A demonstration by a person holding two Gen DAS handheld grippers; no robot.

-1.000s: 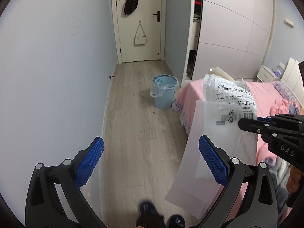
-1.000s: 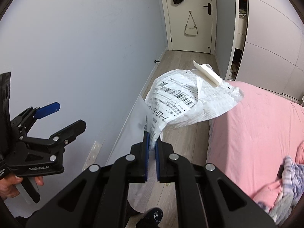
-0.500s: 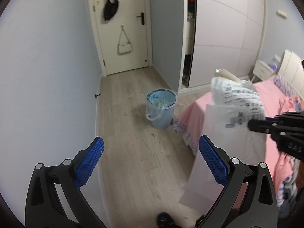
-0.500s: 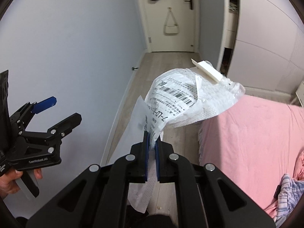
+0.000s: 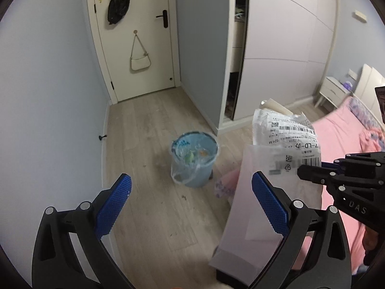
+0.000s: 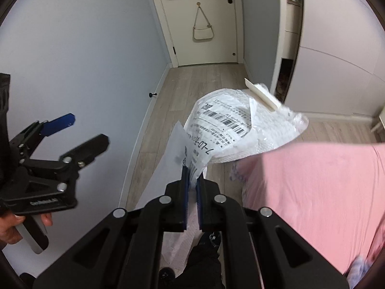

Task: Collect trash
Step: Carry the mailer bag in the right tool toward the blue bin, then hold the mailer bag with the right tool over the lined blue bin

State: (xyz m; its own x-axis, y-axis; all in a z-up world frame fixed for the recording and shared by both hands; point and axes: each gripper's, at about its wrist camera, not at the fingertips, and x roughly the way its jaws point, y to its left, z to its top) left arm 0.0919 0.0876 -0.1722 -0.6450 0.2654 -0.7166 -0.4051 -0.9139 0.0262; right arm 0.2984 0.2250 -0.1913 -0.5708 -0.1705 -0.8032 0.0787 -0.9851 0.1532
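My right gripper (image 6: 191, 180) is shut on white plastic mailer bags (image 6: 231, 130) with barcode labels, held in the air over the floor. In the left wrist view the bags (image 5: 284, 142) hang at the right, pinched by the right gripper (image 5: 300, 168). My left gripper (image 5: 190, 197) is open and empty; it also shows at the left of the right wrist view (image 6: 89, 132). A blue trash bin (image 5: 193, 159) lined with clear plastic stands on the wooden floor ahead, holding some scraps.
A bed with a pink sheet (image 6: 312, 192) is on the right. A white door (image 5: 137, 36) with a hanging bag closes the hallway. A wardrobe (image 5: 284, 48) lines the right wall, a blue wall (image 5: 48, 96) the left.
Both grippers have moved forward along the hallway. The bin is nearer and more central in the left wrist view. The right gripper still holds the bags.
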